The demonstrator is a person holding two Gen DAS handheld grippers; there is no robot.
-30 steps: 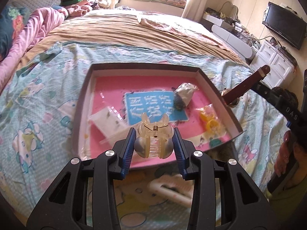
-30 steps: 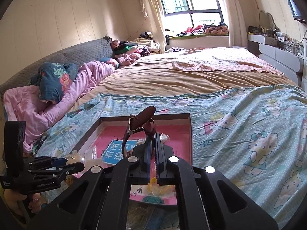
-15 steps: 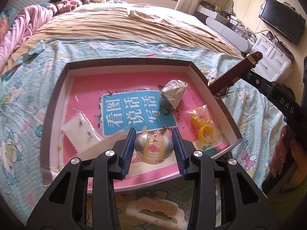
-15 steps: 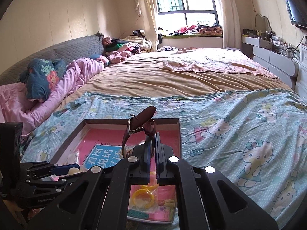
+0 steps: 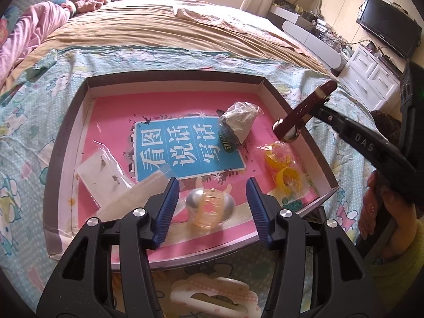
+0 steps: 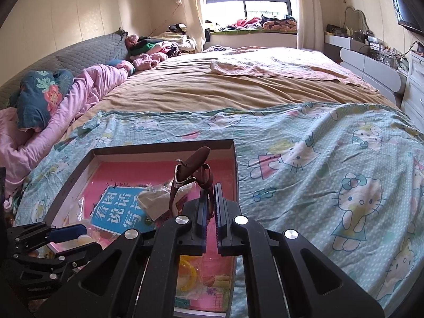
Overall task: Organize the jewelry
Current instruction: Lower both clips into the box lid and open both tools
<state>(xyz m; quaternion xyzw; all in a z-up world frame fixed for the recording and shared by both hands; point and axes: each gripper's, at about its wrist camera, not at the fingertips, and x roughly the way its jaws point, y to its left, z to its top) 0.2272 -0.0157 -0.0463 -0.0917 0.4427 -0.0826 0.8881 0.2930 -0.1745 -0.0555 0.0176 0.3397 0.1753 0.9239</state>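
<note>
A shallow grey box (image 5: 66,132) with a pink-and-blue book as its floor lies on the bed. My left gripper (image 5: 212,194) is open over its near edge, and a clear yellowish hair claw (image 5: 210,208) lies on the floor between the fingers. My right gripper (image 6: 211,197) is shut on a brown leather strap with a metal buckle (image 6: 192,171), held above the box's right wall; the strap also shows in the left wrist view (image 5: 302,114). In the box lie bagged yellow rings (image 5: 285,165), a bagged dark item (image 5: 238,124) and a clear earring bag (image 5: 103,171).
A white-and-pink hair clip (image 5: 214,295) lies on the teal cartoon-print sheet (image 6: 331,172) in front of the box. A tan blanket (image 6: 225,87) covers the bed beyond, pink bedding (image 6: 66,100) to the left, white drawers (image 5: 371,79) to the right.
My left gripper moved forward over the box, opened and let go of the hair claw, which now lies on the box floor. The right gripper still holds the strap, now nearer over the box's right wall.
</note>
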